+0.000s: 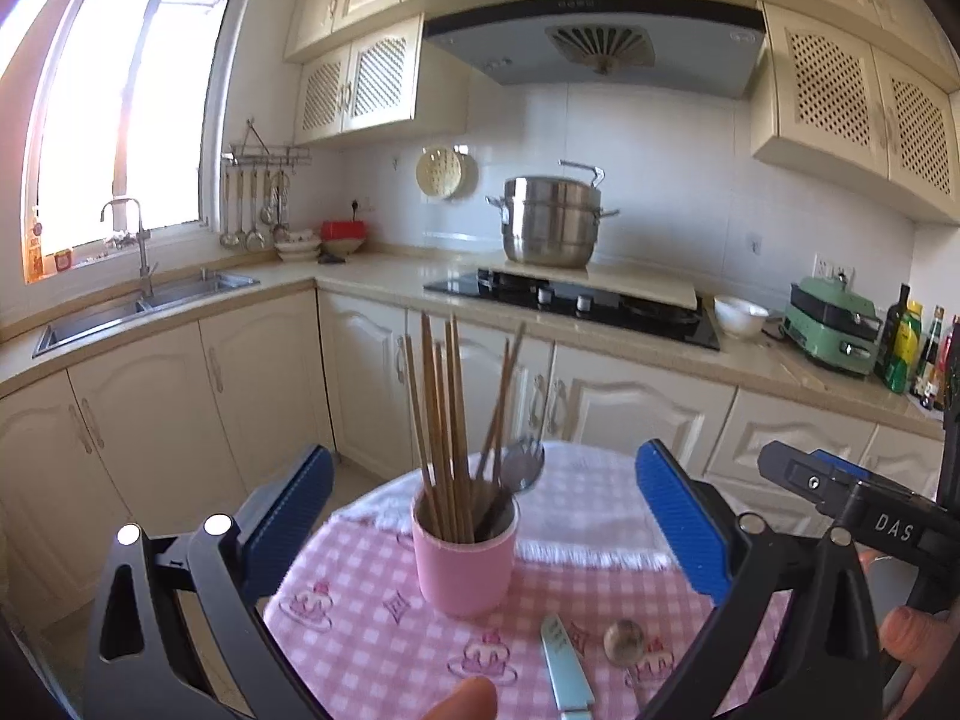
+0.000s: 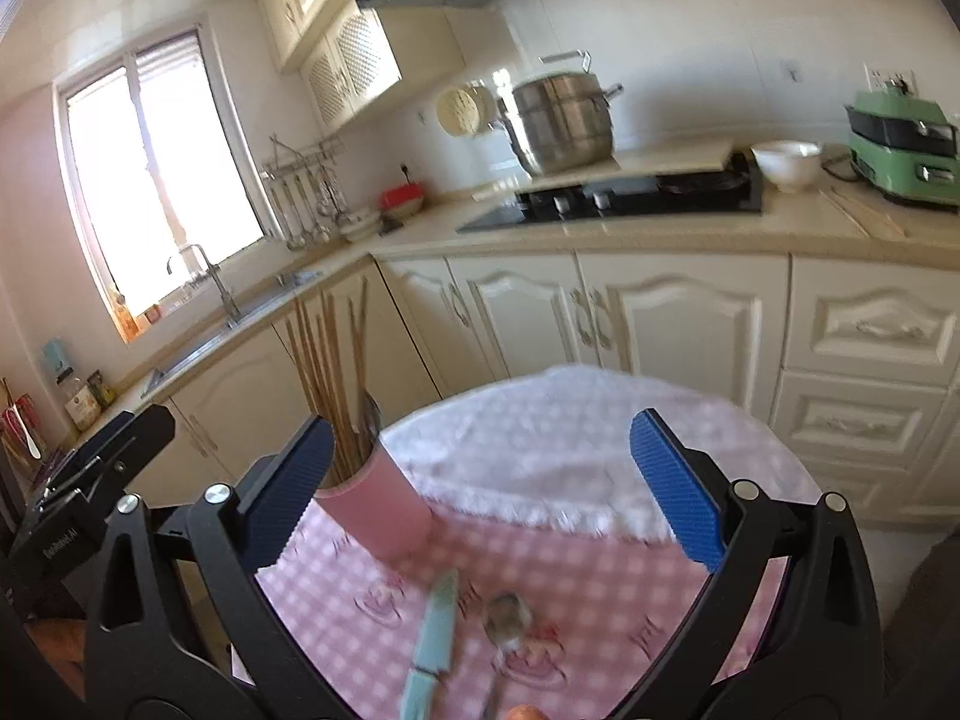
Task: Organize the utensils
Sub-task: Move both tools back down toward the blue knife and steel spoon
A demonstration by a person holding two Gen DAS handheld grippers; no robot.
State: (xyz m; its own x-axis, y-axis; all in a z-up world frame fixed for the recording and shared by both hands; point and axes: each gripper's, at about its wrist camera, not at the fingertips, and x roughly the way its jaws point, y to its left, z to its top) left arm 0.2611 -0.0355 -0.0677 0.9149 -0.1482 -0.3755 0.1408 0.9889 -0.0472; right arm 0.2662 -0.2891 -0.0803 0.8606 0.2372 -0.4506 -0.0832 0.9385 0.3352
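Both sets of tongs stood wide apart and empty, held by a person over a small round table in a kitchen. The left gripper (image 1: 480, 516) framed the pink cup (image 1: 465, 558) between its blue pads, but neither pad touched it. The right gripper (image 2: 480, 480) sat just beside the left one and aimed at bare cloth, with the cup behind its left pad.

On the far left of the room, a window lit a steel sink (image 1: 144, 300) set in the counter. Ladles hung from a wall rack (image 1: 264, 192) next to it, likely kept there for easy reach.

On the table, the cup stood upright on a pink checked cloth (image 1: 360, 588). It held a bundle of brown chopsticks (image 1: 444, 420) standing on end, and a metal spoon (image 1: 522, 468) leaning bowl-up against the right of its rim. That suggested the cup was where the utensils were being gathered.

Nearer the camera and to the right of the cup, two utensils lay flat on the cloth, not yet sorted. One was a pale blue knife (image 2: 435, 636) in a sheath, its tip toward the cup. Just beside it on the right lay a loose spoon (image 2: 507, 621), bowl toward the cup.

Further right, on the counter behind, a steel pot (image 1: 552, 222) sat by the black hob (image 1: 576, 300), then a white bowl (image 1: 741, 315) and a green appliance (image 1: 834, 324).

With both grippers spread and empty, the loose knife or spoon looked like the next thing to pick up.
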